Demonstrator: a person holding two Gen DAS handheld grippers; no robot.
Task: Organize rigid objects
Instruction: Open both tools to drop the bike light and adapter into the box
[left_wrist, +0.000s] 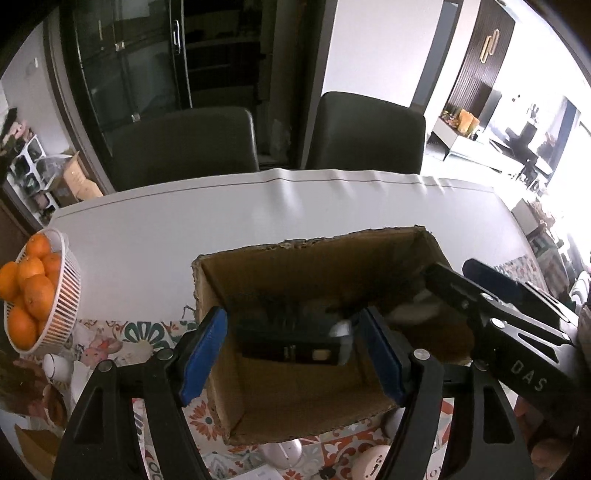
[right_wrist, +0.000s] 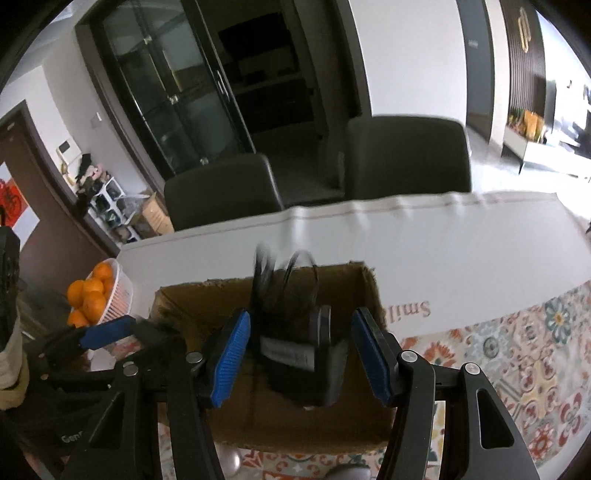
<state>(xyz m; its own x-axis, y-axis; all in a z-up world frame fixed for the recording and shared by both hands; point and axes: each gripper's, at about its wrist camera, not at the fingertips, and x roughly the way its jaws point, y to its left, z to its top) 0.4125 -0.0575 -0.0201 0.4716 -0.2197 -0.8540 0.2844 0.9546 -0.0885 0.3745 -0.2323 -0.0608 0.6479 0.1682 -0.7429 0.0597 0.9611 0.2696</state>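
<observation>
Cardboard box (right_wrist: 192, 306) with black adapter (right_wrist: 299, 365) inside, between spread right gripper (right_wrist: 299, 354) fingers; left gripper (left_wrist: 291, 354) likewise spread above the box.

left tool (left_wrist: 291, 354) — fingers spread | over cardboard box (left_wrist: 314, 332) — black device (left_wrist: 291, 338) inside

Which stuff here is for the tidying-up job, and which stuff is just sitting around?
For the job:
cardboard box
black device between the open left gripper fingers
black charger with cable between the open right gripper fingers

Just sitting around:
basket of oranges
patterned tablecloth
two dark chairs
</observation>
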